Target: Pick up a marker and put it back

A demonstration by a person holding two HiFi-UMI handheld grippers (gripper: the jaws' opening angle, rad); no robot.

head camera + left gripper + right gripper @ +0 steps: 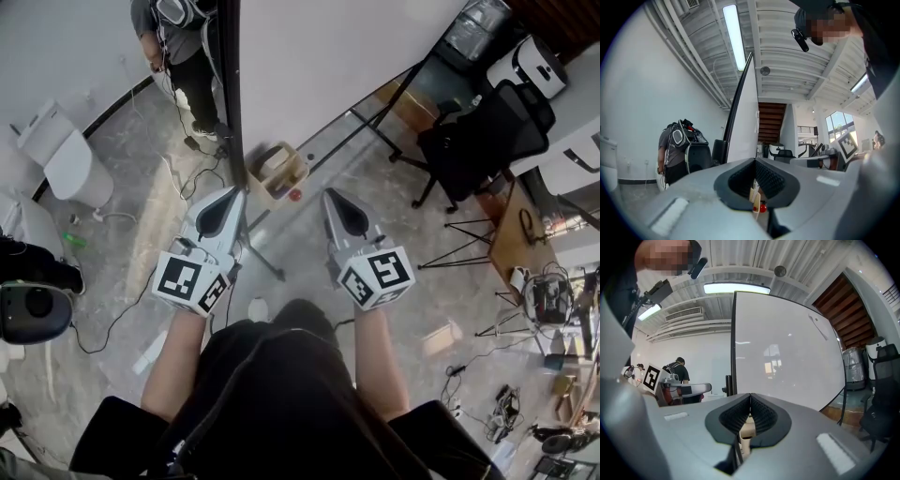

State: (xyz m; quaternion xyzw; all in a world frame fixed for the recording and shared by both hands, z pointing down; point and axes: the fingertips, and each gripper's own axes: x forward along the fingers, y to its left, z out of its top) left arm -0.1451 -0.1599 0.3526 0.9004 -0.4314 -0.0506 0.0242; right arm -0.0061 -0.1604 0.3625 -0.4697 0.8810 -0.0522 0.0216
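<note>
Both grippers point level at a white board [328, 56] on a black stand. My left gripper [228, 194] is shut and holds nothing; its view shows the dark ribbed pads [768, 180] meeting at the tip [754, 161]. My right gripper [335, 197] is also shut and empty, its tips meeting [750, 395]. Ahead of both tips, at the board's foot, stands a small wooden holder [277, 172] with a red ball [295, 195] beside it. The holder [755, 199] shows through the left jaws and again [746, 430] through the right. I cannot make out a marker.
A person [183, 47] stands beyond the board's left edge. A black office chair [487, 141] and tripod stands [469, 234] are at the right. A white appliance [66, 159] and cables [178, 187] lie on the left of the floor.
</note>
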